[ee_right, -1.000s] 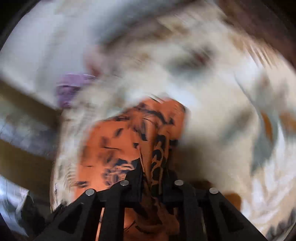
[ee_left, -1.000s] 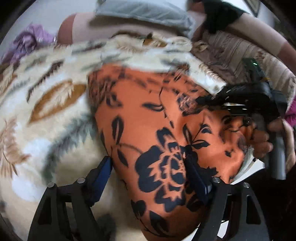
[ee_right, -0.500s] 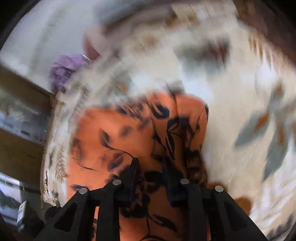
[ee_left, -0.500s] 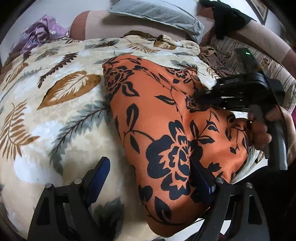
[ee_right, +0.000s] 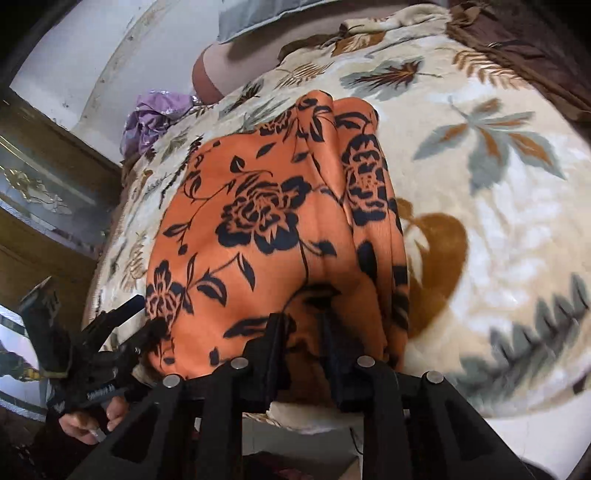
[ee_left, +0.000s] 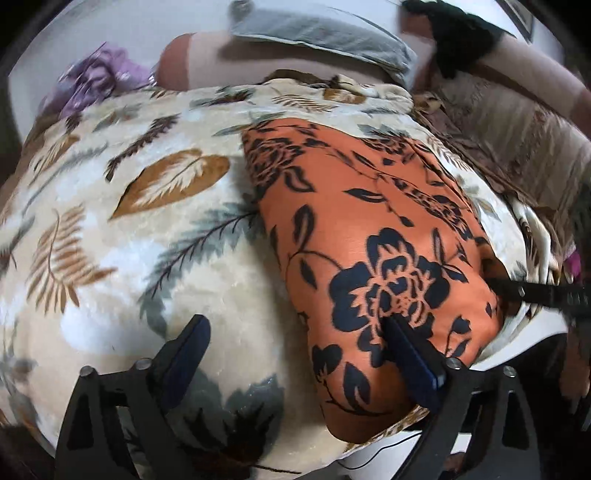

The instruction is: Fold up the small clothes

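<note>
An orange garment with black flowers (ee_left: 354,236) lies folded lengthwise on a cream leaf-print blanket (ee_left: 147,229); it also shows in the right wrist view (ee_right: 266,229). My left gripper (ee_left: 295,328) is open wide; its right finger rests on the garment's near end and its left finger sits over the blanket. My right gripper (ee_right: 301,321) is narrowly open at the garment's near edge, with fabric between the fingers and a small gap showing. The left gripper (ee_right: 125,325) appears in the right wrist view at the garment's left corner.
A grey pillow (ee_left: 317,33) and a purple cloth (ee_left: 96,81) lie at the bed's far end. A brown patterned cover (ee_left: 517,140) lies to the right. A wooden cabinet (ee_right: 48,199) stands left of the bed. The bed edge runs close under both grippers.
The right gripper has lowered the garment's fold flat onto the blanket and drawn back to the near edge, its fingers parting slightly. The left gripper stayed open at the near end.
</note>
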